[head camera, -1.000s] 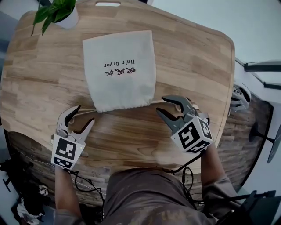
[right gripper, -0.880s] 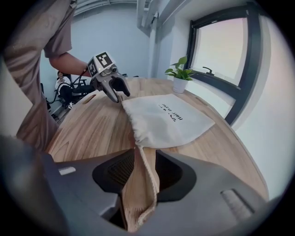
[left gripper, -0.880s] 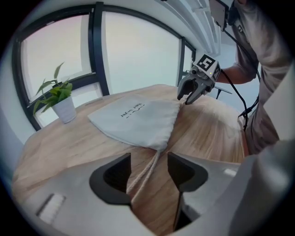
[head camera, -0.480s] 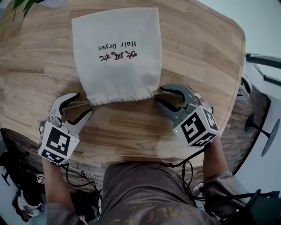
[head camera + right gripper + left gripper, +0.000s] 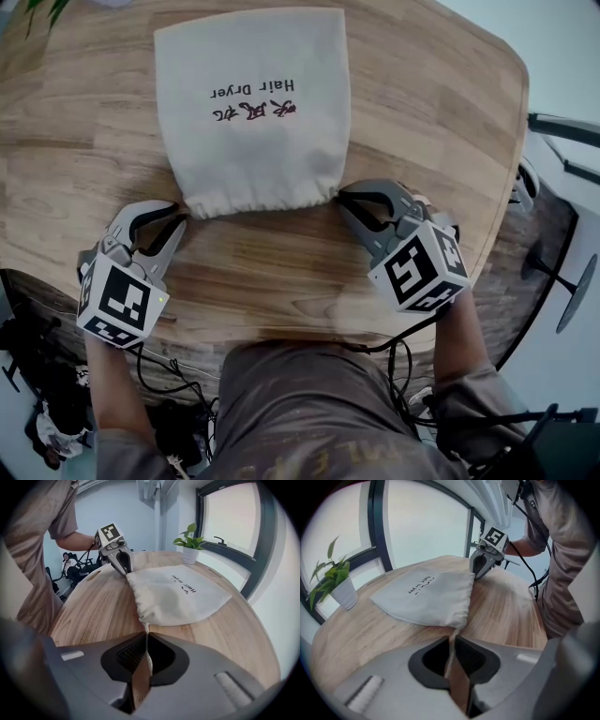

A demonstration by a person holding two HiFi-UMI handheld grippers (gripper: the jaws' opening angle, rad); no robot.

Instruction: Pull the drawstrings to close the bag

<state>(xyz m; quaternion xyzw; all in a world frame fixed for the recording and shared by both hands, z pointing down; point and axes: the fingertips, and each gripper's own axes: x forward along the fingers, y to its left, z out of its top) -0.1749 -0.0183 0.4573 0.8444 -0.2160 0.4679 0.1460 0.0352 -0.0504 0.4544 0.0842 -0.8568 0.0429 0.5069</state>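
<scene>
A white cloth bag (image 5: 253, 108) printed "Hair Dryer" lies flat on the wooden table (image 5: 450, 112), its gathered mouth toward me. My left gripper (image 5: 176, 217) sits at the mouth's left corner. In the left gripper view its jaws (image 5: 451, 639) are pressed together on the thin left drawstring (image 5: 453, 631) coming out of the bag (image 5: 426, 597). My right gripper (image 5: 343, 200) is at the mouth's right corner. Its jaws have just been closing, and the right gripper (image 5: 146, 638) now pinches the right drawstring (image 5: 146, 630) where it leaves the bag (image 5: 180, 597).
A potted plant (image 5: 340, 585) stands on the table beyond the bag, near the window; the same plant (image 5: 190, 545) shows in the right gripper view. The table's front edge (image 5: 281, 328) runs just behind both grippers, close to my body.
Both grippers came down and in to the bag's mouth corners. Their jaws, open in the earlier frames, have closed on the drawstrings. The bag has not moved.
</scene>
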